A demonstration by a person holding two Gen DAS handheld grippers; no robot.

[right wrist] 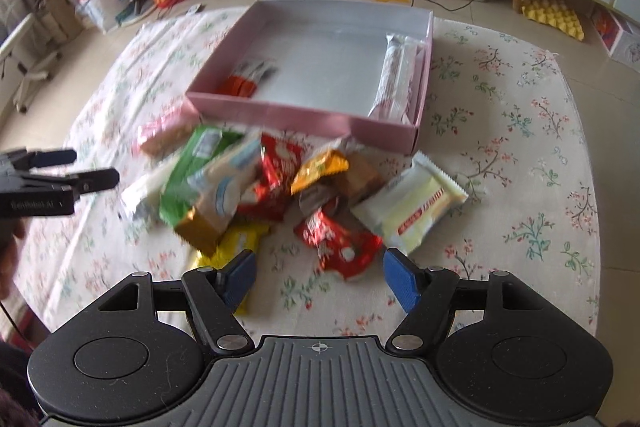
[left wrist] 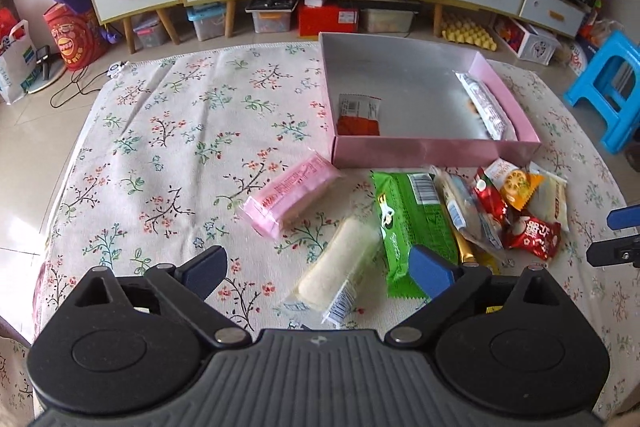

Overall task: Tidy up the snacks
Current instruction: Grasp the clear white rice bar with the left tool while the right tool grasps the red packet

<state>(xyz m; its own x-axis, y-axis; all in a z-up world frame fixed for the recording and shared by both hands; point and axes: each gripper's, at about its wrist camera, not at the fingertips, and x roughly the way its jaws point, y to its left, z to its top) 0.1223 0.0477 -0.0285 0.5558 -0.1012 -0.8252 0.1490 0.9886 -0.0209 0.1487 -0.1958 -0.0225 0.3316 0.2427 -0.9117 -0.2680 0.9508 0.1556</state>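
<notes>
Grippers both hover low over the floral cloth [left wrist: 160,147], short of the pink box [left wrist: 432,149]. Our left gripper [left wrist: 320,267] gapes wide around a white roll snack [left wrist: 340,267], not touching it; our right gripper [right wrist: 320,283] spreads empty near a red wrapper [right wrist: 340,239]. Loose snack packets crowd before the box; inside it lie a red-and-white packet [left wrist: 359,115] and a pale long bar [left wrist: 486,105].
</notes>
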